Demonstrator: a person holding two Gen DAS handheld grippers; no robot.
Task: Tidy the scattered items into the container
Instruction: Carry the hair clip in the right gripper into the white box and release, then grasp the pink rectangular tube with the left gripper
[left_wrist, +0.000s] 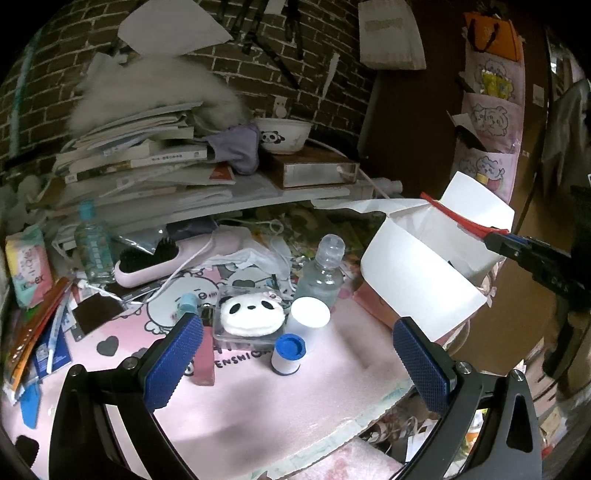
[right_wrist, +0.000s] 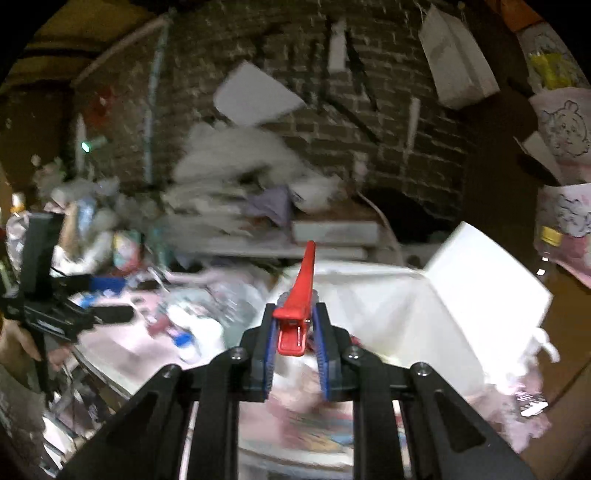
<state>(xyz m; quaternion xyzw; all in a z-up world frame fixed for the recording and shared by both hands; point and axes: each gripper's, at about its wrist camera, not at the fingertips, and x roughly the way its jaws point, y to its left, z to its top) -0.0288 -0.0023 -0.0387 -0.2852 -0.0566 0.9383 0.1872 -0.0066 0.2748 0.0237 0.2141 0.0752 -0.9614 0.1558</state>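
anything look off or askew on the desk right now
The book stack on the shelf is slumped and fanned out unevenly, with a purple cloth draped over its end. On the pink mat, crumpled masks lie loose. The right tool holds a red hair clip at the white box.

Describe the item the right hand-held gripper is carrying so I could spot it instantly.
Start at the open white box on the pink mat's right side. Above its rim, the right hand-held gripper pinches a red hair clip: long, thin and tapered, the only bright red thing there.
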